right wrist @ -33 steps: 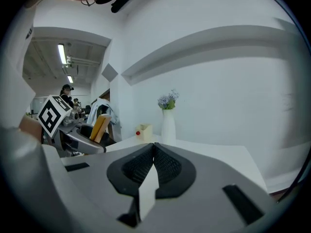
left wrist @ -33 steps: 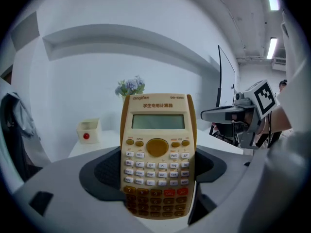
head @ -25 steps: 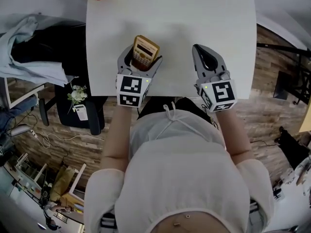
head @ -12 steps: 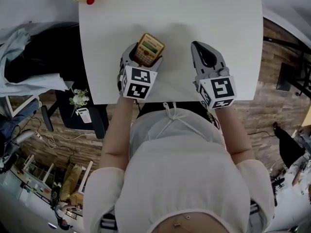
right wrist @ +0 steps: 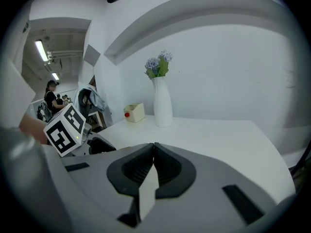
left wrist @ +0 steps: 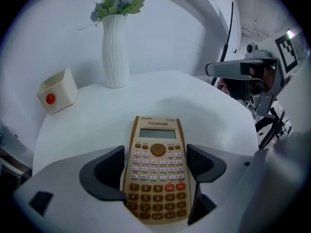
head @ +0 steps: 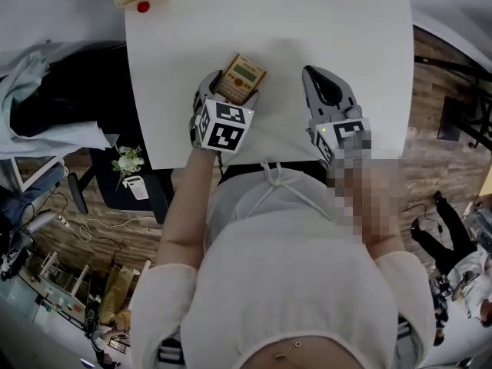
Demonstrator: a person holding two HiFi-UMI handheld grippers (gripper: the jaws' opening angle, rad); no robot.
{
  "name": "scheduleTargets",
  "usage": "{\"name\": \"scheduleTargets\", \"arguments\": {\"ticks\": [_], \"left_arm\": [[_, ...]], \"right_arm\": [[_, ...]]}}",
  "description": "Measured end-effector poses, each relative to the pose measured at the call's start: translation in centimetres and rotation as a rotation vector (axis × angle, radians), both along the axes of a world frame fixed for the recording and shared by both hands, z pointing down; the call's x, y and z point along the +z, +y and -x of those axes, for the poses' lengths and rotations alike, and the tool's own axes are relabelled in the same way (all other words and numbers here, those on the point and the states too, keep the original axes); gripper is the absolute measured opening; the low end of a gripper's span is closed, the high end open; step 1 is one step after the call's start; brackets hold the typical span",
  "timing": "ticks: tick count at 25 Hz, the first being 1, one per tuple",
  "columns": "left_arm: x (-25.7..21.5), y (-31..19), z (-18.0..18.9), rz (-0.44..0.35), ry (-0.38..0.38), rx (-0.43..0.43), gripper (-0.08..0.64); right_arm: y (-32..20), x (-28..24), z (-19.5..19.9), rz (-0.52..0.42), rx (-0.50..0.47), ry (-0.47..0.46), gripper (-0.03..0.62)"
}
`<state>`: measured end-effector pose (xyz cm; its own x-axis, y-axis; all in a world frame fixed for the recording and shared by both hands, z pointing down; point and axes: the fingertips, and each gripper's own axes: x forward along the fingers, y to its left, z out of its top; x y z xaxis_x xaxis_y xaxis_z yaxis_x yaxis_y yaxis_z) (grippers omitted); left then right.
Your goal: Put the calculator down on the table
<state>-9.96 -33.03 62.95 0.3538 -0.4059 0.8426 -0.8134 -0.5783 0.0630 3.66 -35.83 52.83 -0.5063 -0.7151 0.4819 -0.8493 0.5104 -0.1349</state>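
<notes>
Pinching calculator point(left wrist: 156, 178) by its sides: left hand-held gripper point(left wrist: 156, 154) | right hand-held gripper point(right wrist: 153, 149): pressed together

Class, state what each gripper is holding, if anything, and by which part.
The left gripper holds the tan plastic calculator by the two long edges of its keypad half. The right gripper holds nothing; its jaws are together.

The calculator point(left wrist: 157, 152) is matt tan plastic with smooth keys (its screen looks slightly glossier). The table point(head: 323, 29) is smooth, matt white. The left gripper point(left wrist: 158, 171) has matt grey plastic jaws. The vase point(left wrist: 115, 57) is ribbed white, and the floor point(head: 438, 183) is wood plank.
</notes>
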Motion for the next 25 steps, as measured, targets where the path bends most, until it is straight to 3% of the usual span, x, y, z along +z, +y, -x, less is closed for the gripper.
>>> {"name": "scheduleTargets", "arguments": {"ticks": [9,14,15,18,20,25], "left_arm": [[-1.0,0.4,0.0,-0.061,0.012,0.047,0.413],[-7.3,-0.5,-0.5,-0.229,0.102,0.033,0.406],[-9.0,-0.8,-0.5,-0.275,0.122,0.023,0.391],[-13.8,-1.6,-0.1,-0.435,0.157,-0.021,0.246],[-17.0,-1.5,-0.1,-0.533,0.187,-0.028,0.187],[-23.9,-0.7,0.0,-0.697,0.281,-0.041,0.066]], "right_arm": [[1.1,-2.0,0.0,-0.051,0.001,0.012,0.006],[1.6,-4.6,-0.7,-0.101,0.006,0.006,0.006],[1.6,-5.3,-0.7,-0.114,0.006,0.004,0.006],[1.9,-7.1,-0.8,-0.152,0.002,-0.004,0.006],[2.2,-8.4,-1.0,-0.175,-0.001,-0.014,0.006],[2.9,-11.9,-1.4,-0.247,-0.014,-0.038,0.006]]}}
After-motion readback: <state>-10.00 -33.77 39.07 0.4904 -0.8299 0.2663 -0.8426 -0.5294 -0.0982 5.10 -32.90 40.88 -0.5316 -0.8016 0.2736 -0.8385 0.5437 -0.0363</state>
